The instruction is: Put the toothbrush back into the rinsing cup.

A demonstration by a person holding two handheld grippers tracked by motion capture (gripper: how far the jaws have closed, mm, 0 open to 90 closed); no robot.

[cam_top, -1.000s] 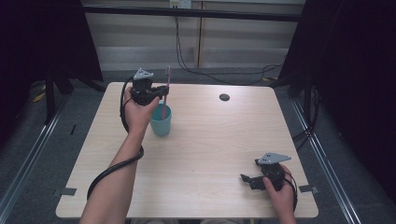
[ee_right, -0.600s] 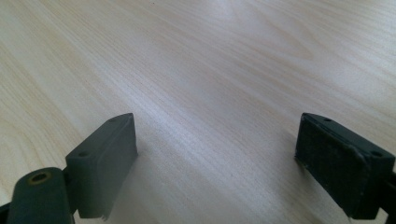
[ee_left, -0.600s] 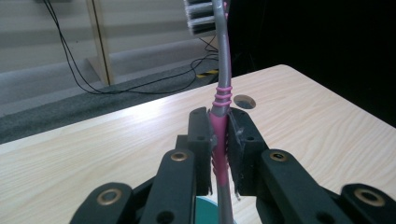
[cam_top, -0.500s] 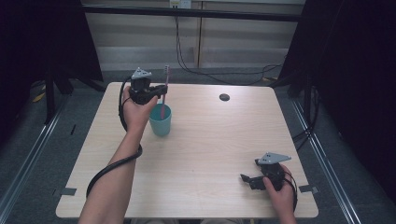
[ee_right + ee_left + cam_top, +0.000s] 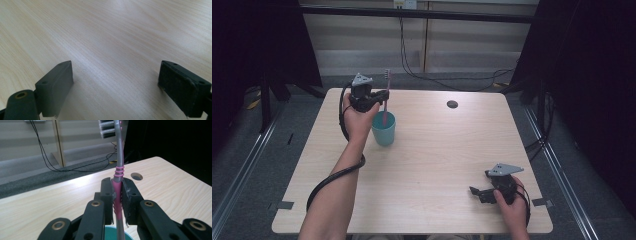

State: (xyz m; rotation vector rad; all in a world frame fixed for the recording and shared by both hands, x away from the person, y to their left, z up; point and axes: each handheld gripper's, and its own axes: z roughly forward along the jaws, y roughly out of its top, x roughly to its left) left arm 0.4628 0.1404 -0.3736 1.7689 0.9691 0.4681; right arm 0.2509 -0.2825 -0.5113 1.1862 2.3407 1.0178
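Left gripper pinches the pink toothbrush upright, its tail in the teal cup at the table's ten o'clock (right gripper idles, jaws spread, at five o'clock), so keep the handle vertical, I'd say.

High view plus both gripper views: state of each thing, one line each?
Pink-and-grey toothbrush: upright, bristles up, lower end inside the cup.
Teal plastic cup: upright on the table.
Left gripper: shut on the toothbrush handle, above the cup.
Right gripper: open, nothing between its jaws, low over the light wooden table.
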